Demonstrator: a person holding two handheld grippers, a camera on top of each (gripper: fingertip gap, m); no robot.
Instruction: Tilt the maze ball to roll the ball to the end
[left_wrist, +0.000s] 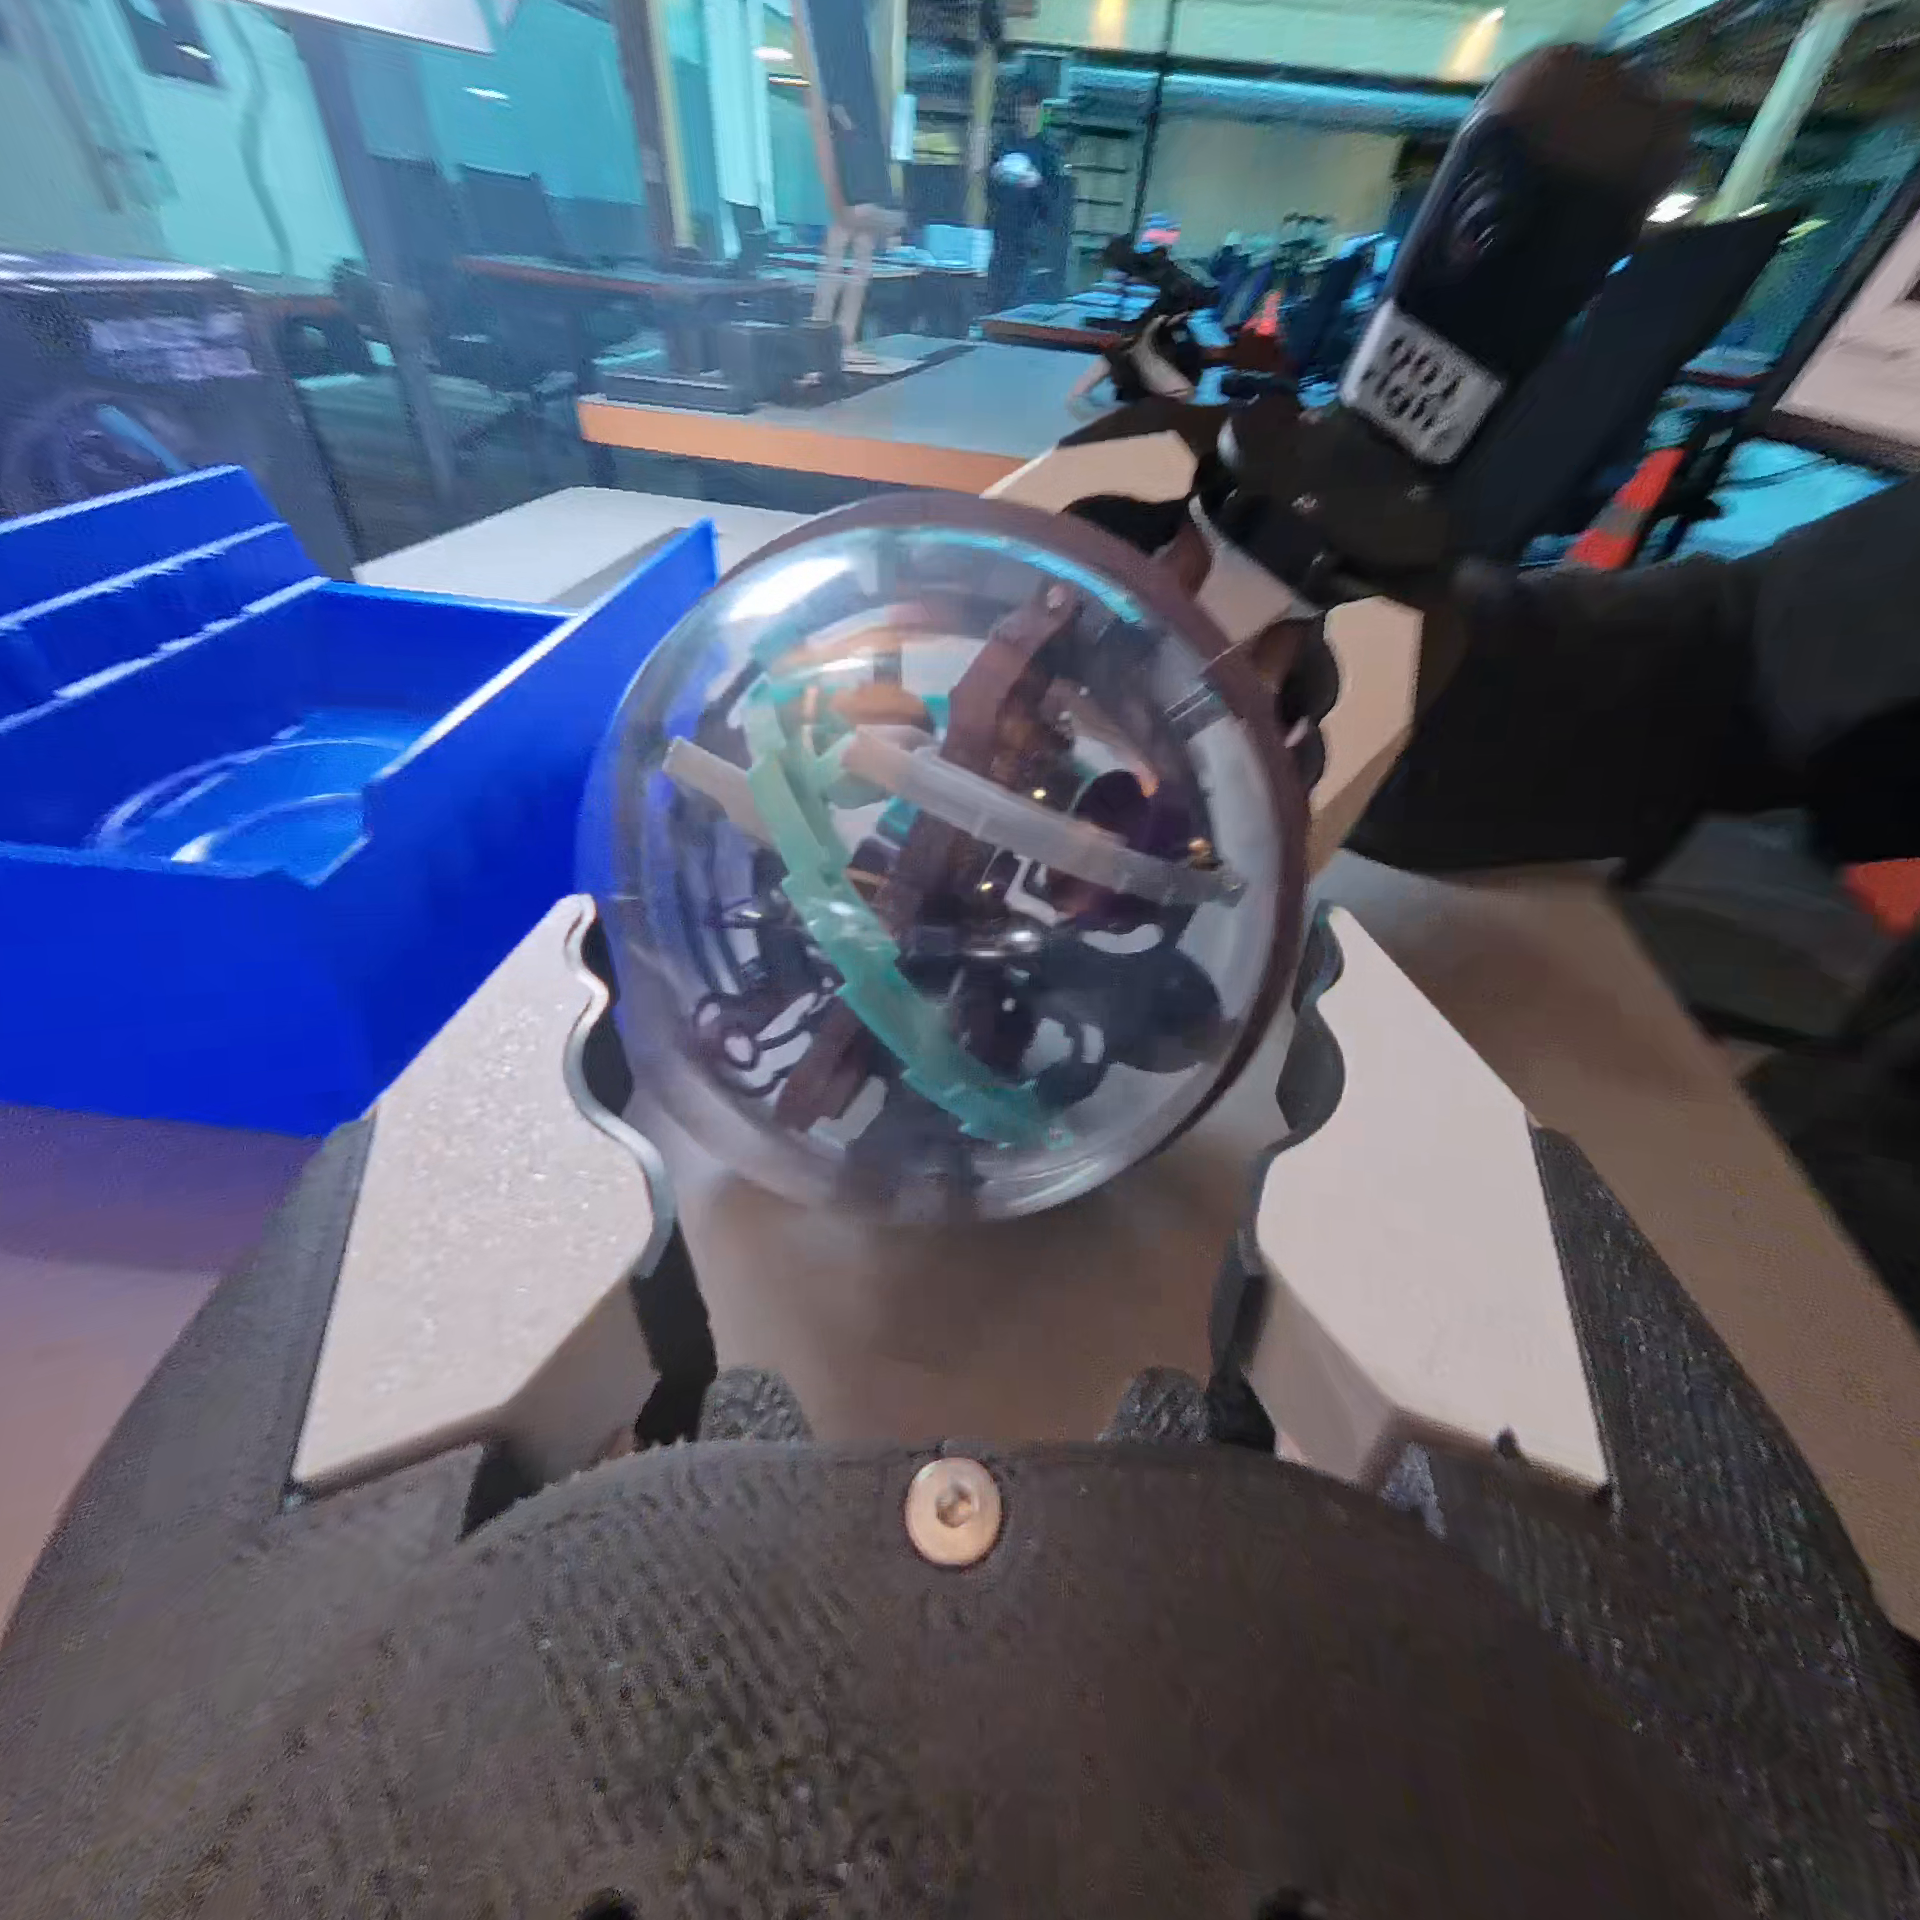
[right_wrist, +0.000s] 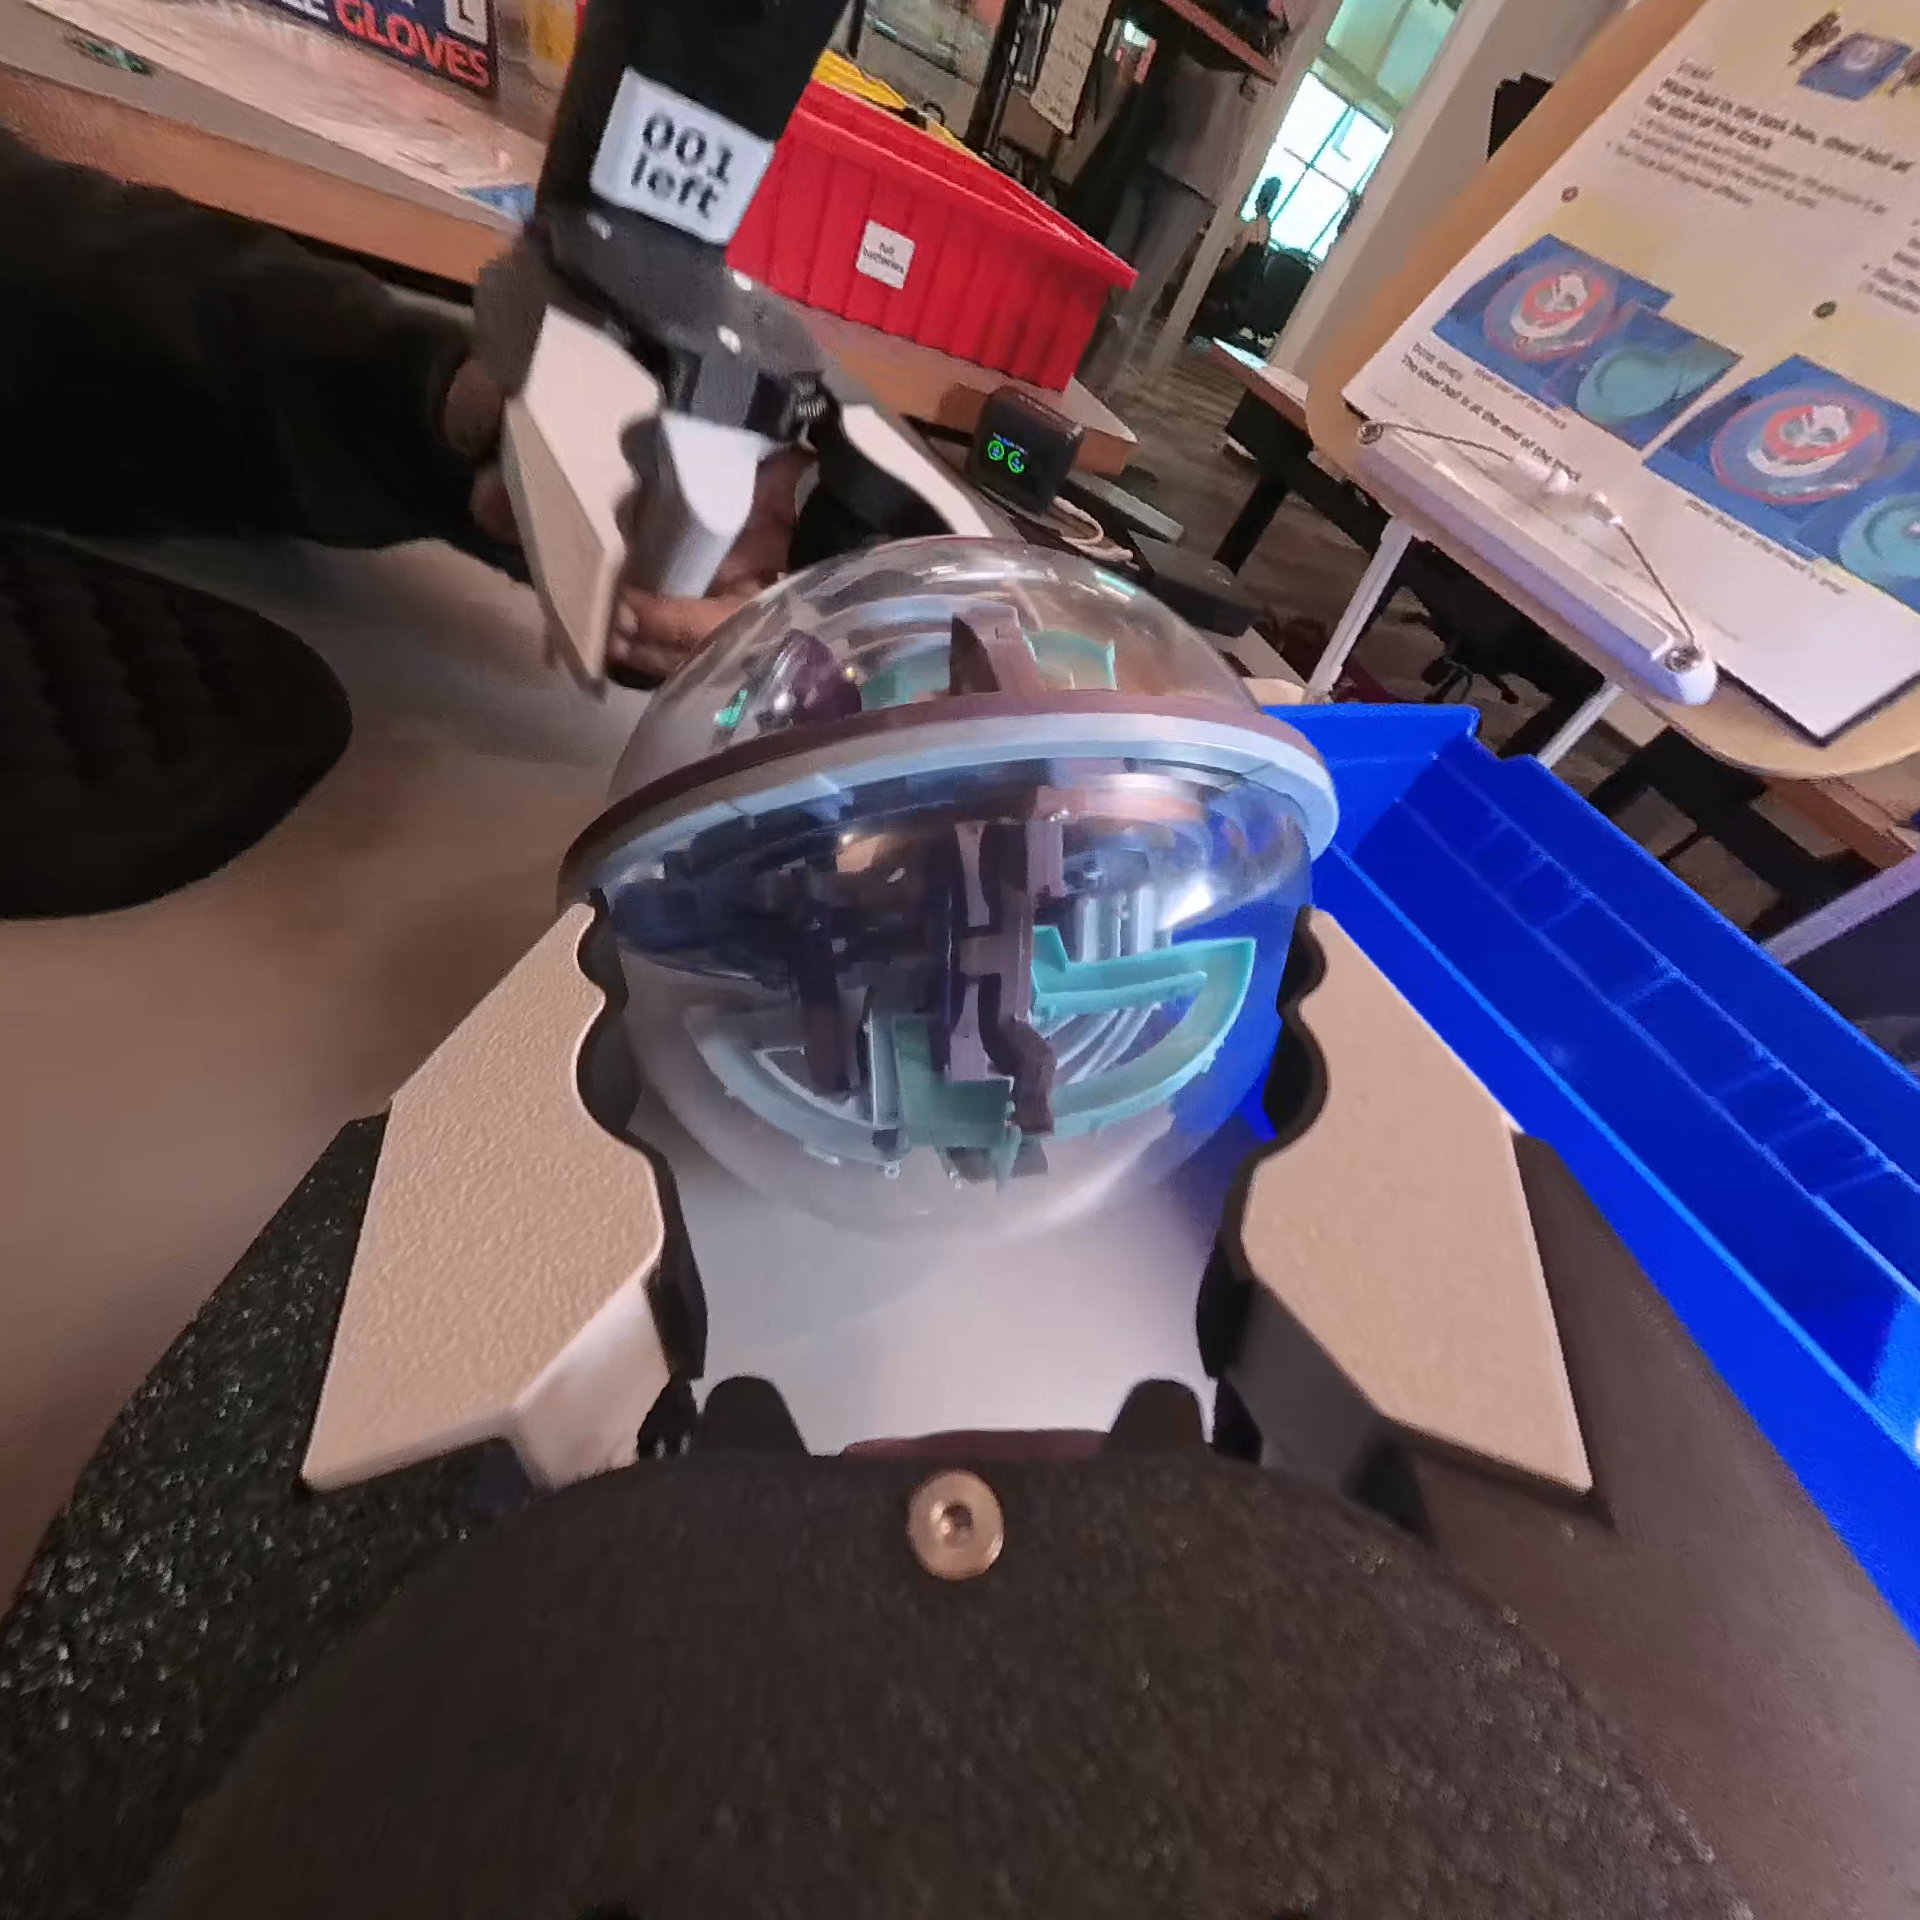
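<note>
1. The surface (left_wrist: 1475, 1039) under your work is pale beige, and it carries everything below.
2. A blue bin (left_wrist: 260, 831) sits on the surface just beside the maze ball; it lies left of the ball in your left wrist view and right of it in your right wrist view (right_wrist: 1621, 1039). A clear curved piece lies inside it.
3. The maze ball (left_wrist: 940, 862) is a clear sphere with brown, teal and grey tracks inside and a dark band round its middle. Both of your grippers hold it from opposite sides, close above the surface. I cannot tell whether it touches the surface.
4. In your right wrist view the band on the maze ball (right_wrist: 951, 883) runs nearly level, slightly tilted.
5. Your left gripper (left_wrist: 951, 1039) is pinching the maze ball, with its scalloped fingers (left_wrist: 597, 1049) pressed against the ball's two sides.
6. Your right gripper (right_wrist: 951, 1039) is likewise clamped on the maze ball, with one finger on each side of the lower half.
7. A paper instruction sheet on a clipboard (right_wrist: 1621, 343) stands tilted behind the blue bin.
8. The small steel ball inside the maze is too small and blurred to locate.
</note>
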